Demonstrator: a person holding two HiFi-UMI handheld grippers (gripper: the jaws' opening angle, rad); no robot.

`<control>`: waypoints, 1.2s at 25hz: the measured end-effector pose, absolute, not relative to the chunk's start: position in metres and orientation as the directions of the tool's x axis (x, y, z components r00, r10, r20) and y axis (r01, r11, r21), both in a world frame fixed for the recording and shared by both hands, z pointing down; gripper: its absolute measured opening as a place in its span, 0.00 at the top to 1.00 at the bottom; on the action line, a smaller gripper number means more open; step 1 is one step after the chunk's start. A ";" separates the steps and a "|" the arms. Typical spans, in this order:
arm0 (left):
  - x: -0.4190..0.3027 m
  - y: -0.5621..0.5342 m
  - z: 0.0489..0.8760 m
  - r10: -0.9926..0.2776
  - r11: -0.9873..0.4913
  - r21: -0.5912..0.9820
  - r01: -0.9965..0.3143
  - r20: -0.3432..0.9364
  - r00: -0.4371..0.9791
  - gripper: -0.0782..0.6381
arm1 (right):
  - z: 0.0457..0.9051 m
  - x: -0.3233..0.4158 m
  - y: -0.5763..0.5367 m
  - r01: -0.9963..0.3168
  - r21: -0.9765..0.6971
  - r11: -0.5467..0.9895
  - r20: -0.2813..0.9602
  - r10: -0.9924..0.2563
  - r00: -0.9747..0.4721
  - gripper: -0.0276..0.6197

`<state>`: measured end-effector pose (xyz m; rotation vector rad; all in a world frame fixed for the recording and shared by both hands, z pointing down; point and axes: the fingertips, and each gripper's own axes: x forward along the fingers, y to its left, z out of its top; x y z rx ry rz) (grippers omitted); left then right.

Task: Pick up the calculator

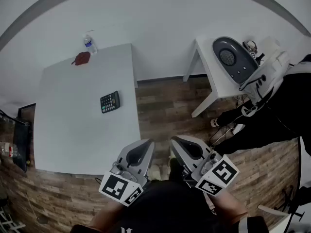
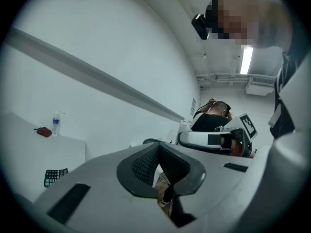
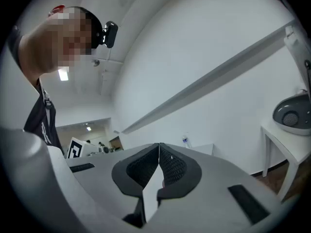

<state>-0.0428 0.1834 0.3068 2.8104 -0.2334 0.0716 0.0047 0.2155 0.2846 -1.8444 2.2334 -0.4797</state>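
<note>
The black calculator (image 1: 110, 102) lies flat near the right edge of the white table (image 1: 73, 140). It also shows small at the lower left of the left gripper view as the calculator (image 2: 55, 176). Both grippers are held level in front of the person's body, short of the table's near corner and well apart from the calculator. My left gripper (image 1: 145, 145) has its jaws shut with nothing between them, tips meeting (image 2: 158, 147). My right gripper (image 1: 179, 142) is shut and empty too, its tips together (image 3: 159, 144).
A water bottle (image 1: 89, 44) and a small red thing (image 1: 81, 58) stand at the table's far edge. To the right is a second white table (image 1: 214, 81) with a grey device (image 1: 233, 57), and a person in black (image 1: 272, 115) beside it. Wood floor lies between the tables.
</note>
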 end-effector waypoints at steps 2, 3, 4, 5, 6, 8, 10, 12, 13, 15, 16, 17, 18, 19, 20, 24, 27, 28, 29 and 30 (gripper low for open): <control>-0.031 0.167 0.309 -0.175 -0.932 0.310 -0.190 0.076 0.982 0.88 | 0.287 0.018 0.197 -0.906 -0.379 0.187 0.046 -0.974 -0.221 0.94; -0.025 0.160 0.310 -0.187 -0.929 0.311 -0.201 0.076 0.979 0.88 | 0.289 0.025 0.188 -0.903 -0.380 0.199 0.046 -0.971 -0.234 0.93; -0.018 0.153 0.311 -0.200 -0.925 0.313 -0.213 0.076 0.977 0.88 | 0.290 0.032 0.180 -0.899 -0.382 0.213 0.047 -0.967 -0.249 0.94; -0.011 0.146 0.312 -0.215 -0.921 0.316 -0.228 0.076 0.974 0.88 | 0.292 0.039 0.172 -0.895 -0.383 0.228 0.049 -0.962 -0.267 0.93; -0.004 0.140 0.313 -0.234 -0.915 0.319 -0.246 0.076 0.969 0.88 | 0.293 0.046 0.165 -0.889 -0.385 0.247 0.051 -0.956 -0.288 0.93; 0.009 0.129 0.315 -0.277 -0.903 0.321 -0.287 0.078 0.958 0.88 | 0.295 0.060 0.151 -0.876 -0.386 0.289 0.054 -0.941 -0.334 0.94; 0.023 0.118 0.317 -0.324 -0.888 0.318 -0.331 0.079 0.943 0.88 | 0.299 0.075 0.137 -0.860 -0.388 0.331 0.059 -0.922 -0.381 0.93; 0.034 0.106 0.320 -0.374 -0.869 0.318 -0.379 0.082 0.924 0.88 | 0.305 0.088 0.124 -0.842 -0.394 0.370 0.070 -0.901 -0.429 0.93; 0.039 0.100 0.320 -0.398 -0.858 0.318 -0.402 0.083 0.914 0.88 | 0.308 0.094 0.117 -0.832 -0.395 0.390 0.074 -0.889 -0.452 0.93; 0.047 0.088 0.320 -0.440 -0.838 0.320 -0.442 0.085 0.894 0.88 | 0.311 0.102 0.102 -0.814 -0.394 0.427 0.080 -0.866 -0.493 0.93; 0.049 0.082 0.321 -0.458 -0.828 0.321 -0.460 0.087 0.884 0.88 | 0.314 0.106 0.094 -0.804 -0.396 0.443 0.084 -0.855 -0.512 0.93; 0.051 0.078 0.323 -0.477 -0.817 0.321 -0.479 0.091 0.874 0.88 | 0.318 0.108 0.085 -0.793 -0.403 0.457 0.089 -0.843 -0.531 0.93; 0.052 0.073 0.325 -0.494 -0.807 0.319 -0.497 0.097 0.864 0.88 | 0.322 0.109 0.077 -0.780 -0.414 0.469 0.093 -0.831 -0.549 0.93; 0.052 0.068 0.327 -0.510 -0.797 0.315 -0.515 0.104 0.854 0.88 | 0.327 0.109 0.068 -0.765 -0.430 0.479 0.095 -0.819 -0.566 0.93; 0.051 0.063 0.330 -0.525 -0.788 0.311 -0.531 0.111 0.844 0.88 | 0.332 0.108 0.060 -0.750 -0.446 0.488 0.097 -0.807 -0.583 0.93; 0.045 0.043 0.343 -0.583 -0.746 0.308 -0.591 0.129 0.802 0.88 | 0.354 0.101 0.029 -0.679 -0.525 0.514 0.109 -0.750 -0.652 0.93; 0.039 0.028 0.357 -0.606 -0.735 0.291 -0.613 0.126 0.786 0.88 | 0.382 0.096 0.000 -0.632 -0.601 0.490 0.127 -0.721 -0.681 0.93; 0.038 0.022 0.361 -0.607 -0.737 0.284 -0.613 0.122 0.785 0.88 | 0.393 0.094 -0.011 -0.619 -0.624 0.477 0.134 -0.715 -0.686 0.93; 0.038 0.015 0.366 -0.608 -0.737 0.282 -0.615 0.121 0.785 0.88 | 0.404 0.093 -0.022 -0.607 -0.647 0.461 0.143 -0.709 -0.691 0.93; 0.037 0.009 0.371 -0.611 -0.734 0.282 -0.617 0.122 0.782 0.88 | 0.416 0.092 -0.033 -0.595 -0.672 0.441 0.155 -0.702 -0.695 0.93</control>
